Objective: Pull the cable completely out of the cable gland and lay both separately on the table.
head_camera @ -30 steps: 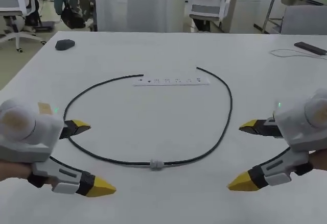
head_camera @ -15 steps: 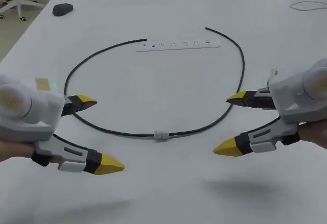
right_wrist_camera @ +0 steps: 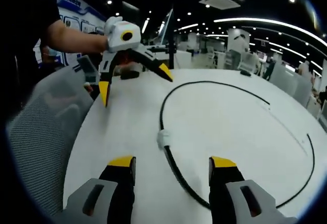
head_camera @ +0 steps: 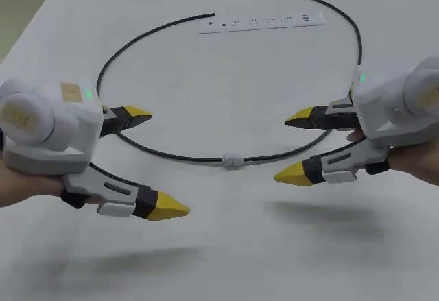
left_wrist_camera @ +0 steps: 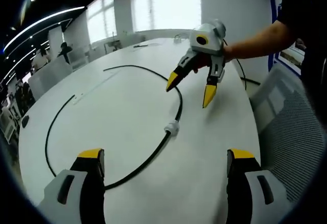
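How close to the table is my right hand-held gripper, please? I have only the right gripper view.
Observer: In the head view the right hand-held gripper hovers off the table; its shadow lies apart, beneath it.
Operator: What is the pale line far ahead?
Observer: A white power strip, across the gap between the two ends of the cable.
Operator: Is my hand-held gripper's light on?
Observer: Yes, a green light glows on its body.

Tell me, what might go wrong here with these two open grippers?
The cable gland is small and sits midway along the cable; the left gripper or right gripper, both open, might pinch cable only, so nothing separates. Pulling the long loop may also drag its ends into the power strip.
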